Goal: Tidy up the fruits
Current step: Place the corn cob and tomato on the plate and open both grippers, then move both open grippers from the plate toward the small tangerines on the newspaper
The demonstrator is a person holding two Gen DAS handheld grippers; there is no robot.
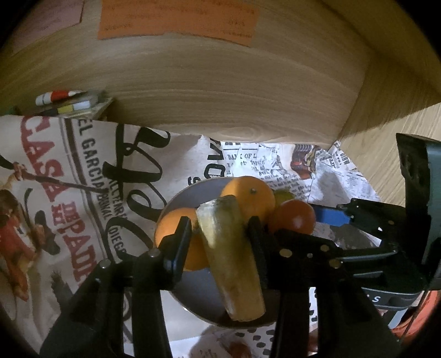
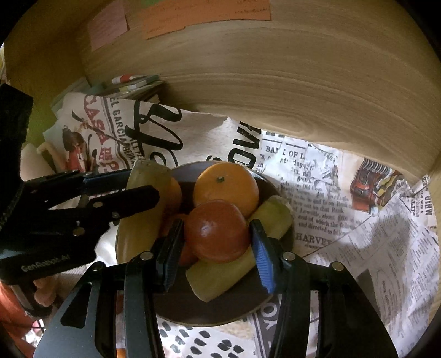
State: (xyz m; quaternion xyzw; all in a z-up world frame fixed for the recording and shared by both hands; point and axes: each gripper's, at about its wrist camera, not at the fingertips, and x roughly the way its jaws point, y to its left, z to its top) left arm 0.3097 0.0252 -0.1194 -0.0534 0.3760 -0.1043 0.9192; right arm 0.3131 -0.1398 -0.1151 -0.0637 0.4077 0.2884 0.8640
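Observation:
A dark plate [image 2: 193, 319] holds the fruit pile. My right gripper [image 2: 216, 224] is shut on a red-orange round fruit [image 2: 217, 231] that sits on top of the pile, one pad against each side. Behind that fruit lies an orange [image 2: 226, 184], and under it a yellow-green banana [image 2: 220, 278]. In the left wrist view my left gripper [image 1: 217, 231] stands open around another banana [image 1: 228, 261], which lies over the plate [image 1: 198, 292] with a thin gap at the left pad. Two oranges [image 1: 248, 195] [image 1: 171, 225] lie behind this banana. The right gripper's blue pad [image 1: 330, 214] shows beside the red fruit [image 1: 292, 220].
A newspaper-print cloth [image 2: 358, 247] covers the surface under the plate. A curved wooden wall [image 2: 275, 96] rises close behind, with an orange note [image 1: 176, 22] stuck on it. Stacked books and small packs [image 1: 71, 102] lie at the back left. A hand [image 2: 41, 292] holds the left gripper's handle.

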